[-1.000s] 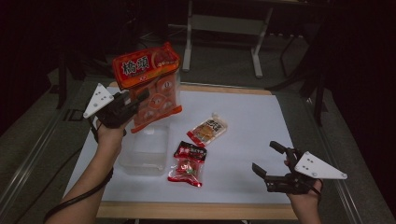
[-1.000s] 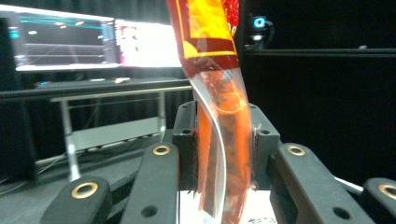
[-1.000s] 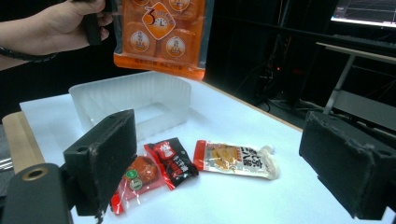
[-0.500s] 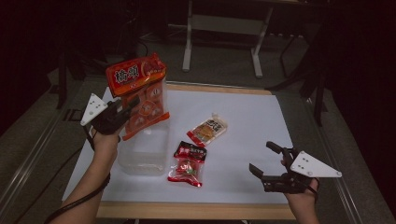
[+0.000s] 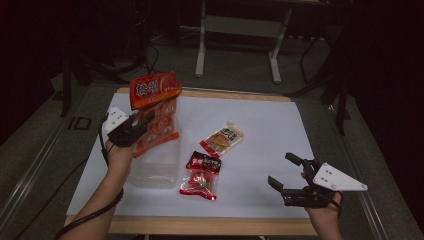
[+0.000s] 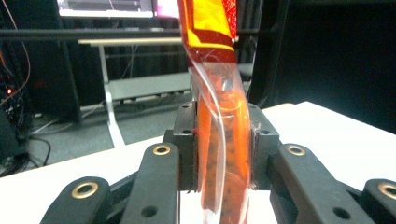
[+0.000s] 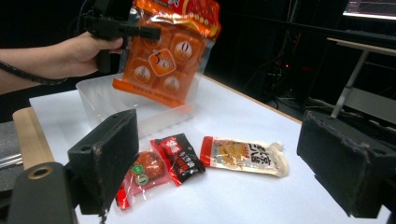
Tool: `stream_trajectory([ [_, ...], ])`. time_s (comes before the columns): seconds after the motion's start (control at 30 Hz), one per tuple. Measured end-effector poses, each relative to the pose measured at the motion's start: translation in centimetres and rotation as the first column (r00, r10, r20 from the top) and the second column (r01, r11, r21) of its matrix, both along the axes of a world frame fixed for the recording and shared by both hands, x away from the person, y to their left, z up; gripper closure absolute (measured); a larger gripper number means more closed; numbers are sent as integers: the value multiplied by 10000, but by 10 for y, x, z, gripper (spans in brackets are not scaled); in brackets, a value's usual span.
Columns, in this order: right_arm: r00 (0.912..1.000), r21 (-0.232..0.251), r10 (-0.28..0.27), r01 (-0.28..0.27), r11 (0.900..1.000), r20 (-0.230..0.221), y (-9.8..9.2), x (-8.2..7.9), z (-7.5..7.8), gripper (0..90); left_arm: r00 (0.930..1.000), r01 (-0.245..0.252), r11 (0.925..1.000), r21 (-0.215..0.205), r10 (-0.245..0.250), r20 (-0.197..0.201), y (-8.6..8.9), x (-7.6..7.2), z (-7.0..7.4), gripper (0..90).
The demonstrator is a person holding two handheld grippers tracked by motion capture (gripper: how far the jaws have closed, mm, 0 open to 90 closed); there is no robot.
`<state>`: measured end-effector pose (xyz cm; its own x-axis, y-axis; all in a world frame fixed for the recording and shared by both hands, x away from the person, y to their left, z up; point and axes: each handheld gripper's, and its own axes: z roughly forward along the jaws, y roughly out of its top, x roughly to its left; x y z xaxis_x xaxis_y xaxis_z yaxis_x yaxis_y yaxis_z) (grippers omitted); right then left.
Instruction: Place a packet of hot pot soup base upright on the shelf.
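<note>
Orange snack bag [image 5: 155, 112], clamped at mid-height by the left gripper [image 5: 137, 125], hangs upright over the clear tub [image 5: 155, 167]. It looks light, crinkly and slippery (film bulges between the pads), so hold the flat middle. Right gripper [image 5: 290, 175] waits open, empty.

Setting: a lab or test room, dimly lit; a recording bench
Landmark: white-topped table [image 5: 260, 130] with a wooden edge
Behind the table: grey metal desk frame [image 5: 237, 45]; lit monitor [image 6: 107, 7]
Left of the table: loose cables on the floor [image 6: 28, 140]
</note>
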<state>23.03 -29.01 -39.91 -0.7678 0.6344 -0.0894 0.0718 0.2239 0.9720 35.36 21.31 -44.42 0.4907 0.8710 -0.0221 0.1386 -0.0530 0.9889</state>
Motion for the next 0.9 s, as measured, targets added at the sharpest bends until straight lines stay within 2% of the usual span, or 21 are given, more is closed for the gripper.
stream_trajectory([
  [0.03, 10000, -7, -5, 5, 10000, 3, -1, 0, 0, 127, 9999, 53, 10000, -4, -53, -103, -1, 1, -3, 715],
  [0.1, 10000, 8, -33, 33, 10000, -16, -1, 0, 0, 127, 9999, 112, 9999, 111, -111, -45, -1, 2, -6, 715],
  [0.27, 10000, 14, -20, 20, 10000, -80, -2, 1, -2, 127, 9994, 143, 9999, 50, -142, -313, 1, 4, -7, 714],
  [0.3, 10000, 34, 6, -6, 10000, -92, -2, 1, -2, 127, 9985, 193, 9996, 196, -182, -519, 1, 4, -7, 714],
  [0.33, 9999, 46, 16, -15, 10000, -124, -2, 1, -3, 127, 9983, 220, 9992, 329, -202, -546, 1, 4, -6, 713],
  [0.47, 9999, 61, 63, -62, 10000, -147, -2, 1, -3, 128, 9967, 429, 9986, 303, -406, -708, 3, 3, -6, 711],
  [0.57, 9998, 113, 82, -80, 9999, -172, -2, 1, -3, 128, 9939, 330, 9994, 107, -316, -1057, 8, 4, -6, 710],
  [0.7, 9998, 110, 103, -101, 9999, -192, -3, 2, -3, 129, 9944, 478, 9981, 391, -439, -958, 11, 0, -8, 708],
  [0.9, 9996, 116, 163, -160, 9998, -239, -1, 2, -4, 129, 9948, 210, 9998, 44, -205, -996, 20, -2, -15, 686],
])
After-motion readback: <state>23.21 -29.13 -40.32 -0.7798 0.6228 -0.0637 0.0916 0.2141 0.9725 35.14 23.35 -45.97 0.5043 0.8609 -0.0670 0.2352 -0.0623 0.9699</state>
